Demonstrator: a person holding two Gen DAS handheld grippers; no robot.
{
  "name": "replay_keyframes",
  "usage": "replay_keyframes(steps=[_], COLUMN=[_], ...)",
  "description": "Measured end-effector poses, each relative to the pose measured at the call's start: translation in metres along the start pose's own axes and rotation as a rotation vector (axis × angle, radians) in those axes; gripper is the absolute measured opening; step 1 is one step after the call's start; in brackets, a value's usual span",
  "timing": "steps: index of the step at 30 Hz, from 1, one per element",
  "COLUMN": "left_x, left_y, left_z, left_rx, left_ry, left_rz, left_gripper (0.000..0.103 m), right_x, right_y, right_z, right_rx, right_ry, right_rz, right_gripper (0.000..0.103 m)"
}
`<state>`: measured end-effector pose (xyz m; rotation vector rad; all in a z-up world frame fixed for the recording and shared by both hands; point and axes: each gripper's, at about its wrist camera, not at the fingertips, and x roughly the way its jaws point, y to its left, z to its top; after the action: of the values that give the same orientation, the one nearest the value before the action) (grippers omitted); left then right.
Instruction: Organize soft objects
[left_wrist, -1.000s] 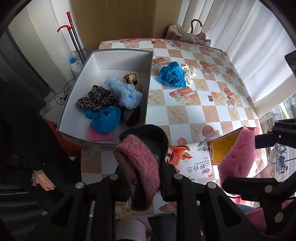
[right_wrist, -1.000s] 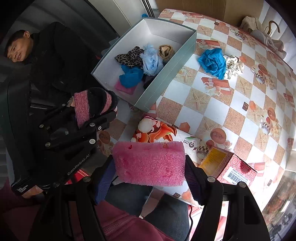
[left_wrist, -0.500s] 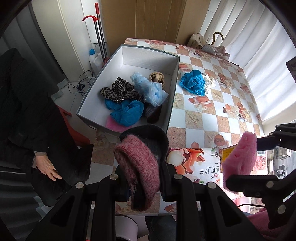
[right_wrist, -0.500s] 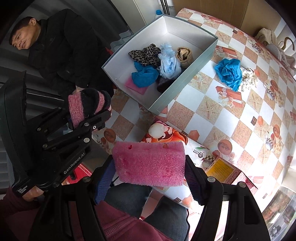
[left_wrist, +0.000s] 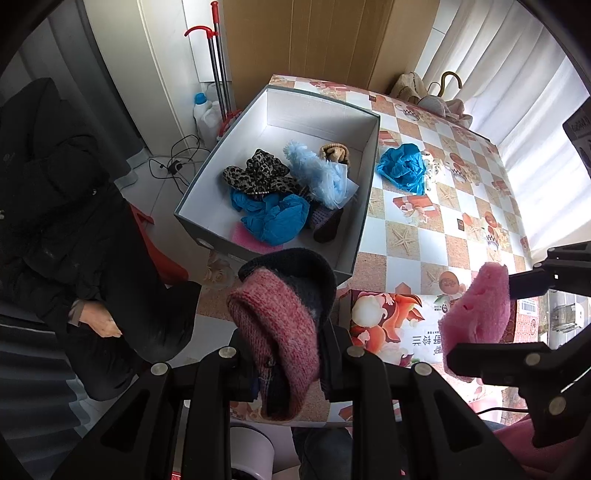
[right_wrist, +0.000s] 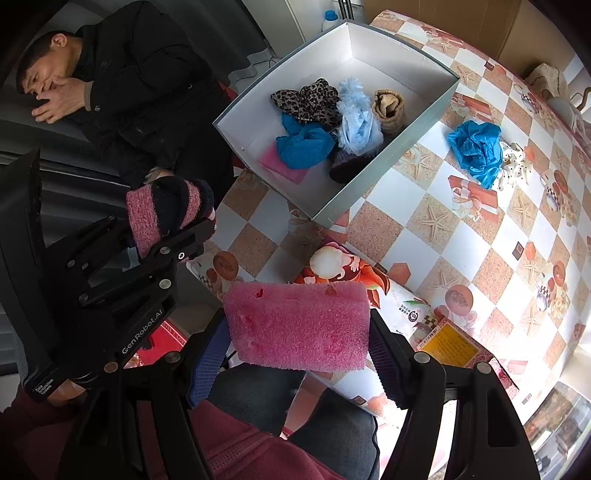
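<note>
Socks and sponges are going into the box; the left gripper (left_wrist: 291, 354) is squeezing its fingers tight on a pink and dark knitted sock (left_wrist: 280, 325), and the sock is folding over the top of the fingers; the right gripper (right_wrist: 299, 332) is gripping a pink sponge (right_wrist: 299, 325) by its two short ends, so the long side of the sponge is running straight across from one finger to the other.

Both soft things are hanging in the air over the near edge of the worktop (right_wrist: 461, 240), above a tissue pack (right_wrist: 354, 273) with pictures on it; neither one is touching the worktop.

The white box (left_wrist: 365, 177) is lying ahead of both grippers, farther out on the worktop; in the left view it is sitting just past the sock, and in the right view it is up and to the left of the sponge; the left gripper looks nearer to the box, so the sock will likely go in first; the sponge has farther to travel, over the near wall of the box.

Inside the box, a leopard cloth (left_wrist: 258, 173), a blue cloth (left_wrist: 277, 218) and a fluffy light blue thing (left_wrist: 317, 173) are already piling up; another blue cloth (left_wrist: 402, 166) is still waiting outside on the worktop, just beside the box.
</note>
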<state>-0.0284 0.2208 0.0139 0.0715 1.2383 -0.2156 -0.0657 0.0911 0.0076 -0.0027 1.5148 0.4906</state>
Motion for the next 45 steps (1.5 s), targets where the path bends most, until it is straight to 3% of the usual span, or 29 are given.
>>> replay_keyframes(steps=[24, 30, 39, 45], left_x=[0.0, 0.003, 0.024, 0.05], left_y=[0.02, 0.027, 0.037, 0.03], left_z=[-0.012, -0.009, 0.027, 0.07], left_rx=[-0.053, -0.078, -0.086, -0.081], left_ry=[0.009, 0.015, 0.041, 0.038], left_rz=[0.06, 0.059, 0.026, 0.035], left_gripper=[0.026, 0.026, 0.026, 0.026], right_x=[0.021, 0.018, 0.006, 0.005], right_y=[0.007, -0.004, -0.056, -0.076], right_z=[0.023, 0.033, 0.061, 0.092], right_rx=[-0.023, 0.013, 0.207, 0.248], right_ry=[0.05, 0.013, -0.063, -0.103], right_rz=[0.021, 0.008, 0.048, 0.018], right_gripper=[0.072, 0.072, 0.072, 0.072])
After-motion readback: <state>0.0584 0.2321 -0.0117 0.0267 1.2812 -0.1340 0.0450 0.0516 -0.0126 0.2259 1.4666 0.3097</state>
